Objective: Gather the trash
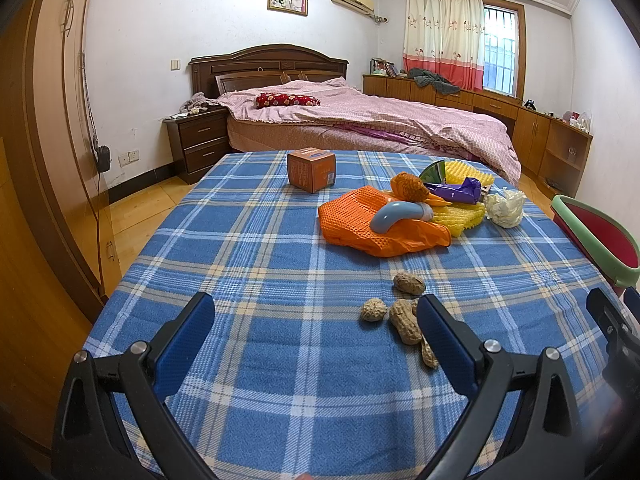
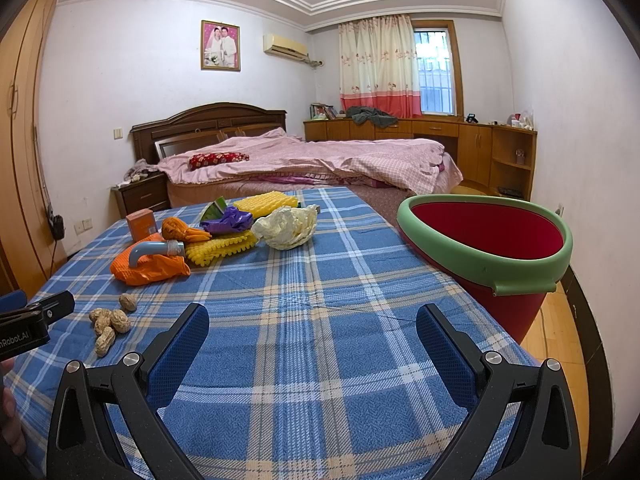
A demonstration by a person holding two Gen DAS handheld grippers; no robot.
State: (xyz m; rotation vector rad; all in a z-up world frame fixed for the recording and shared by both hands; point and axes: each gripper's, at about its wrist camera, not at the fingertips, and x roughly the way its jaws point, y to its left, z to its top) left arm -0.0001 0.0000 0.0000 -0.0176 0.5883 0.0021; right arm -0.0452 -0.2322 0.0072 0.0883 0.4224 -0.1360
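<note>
Two grippers, left (image 1: pixel 316 336) and right (image 2: pixel 312 340), gaping wide, holding nothing. Red bucket (image 2: pixel 516 280) parked at three o'clock off the plaid cloth (image 2: pixel 320 280), probably to receive trash. Wrapper heap (image 1: pixel 400 216) at twelve; peanut shells (image 1: pixel 404 316) nearest the left gripper.

- The desk's cloth (image 1: pixel 280 240) is a woven blue plaid, matt and coarse in its weave.
- The left claw (image 1: pixel 316 320) has matt black plastic arms, textured blue pads and shiny metal pins; the right claw (image 2: pixel 312 328) looks the same.
- The peanuts (image 1: pixel 406 316) have rough, dry tan shells.
- The orange mesh (image 1: pixel 360 216) looks like soft netted foam.
- The bent pipe (image 1: pixel 394 218) is smooth grey-blue plastic.
- The purple wrapper (image 2: pixel 228 220) is glossy and crinkled.
- The white wad (image 2: pixel 286 226) looks like crumpled paper.
- The bucket (image 2: pixel 520 276) looks smooth and matt, red with a green rim.
- The small box (image 1: pixel 312 170) is printed cardboard.
</note>
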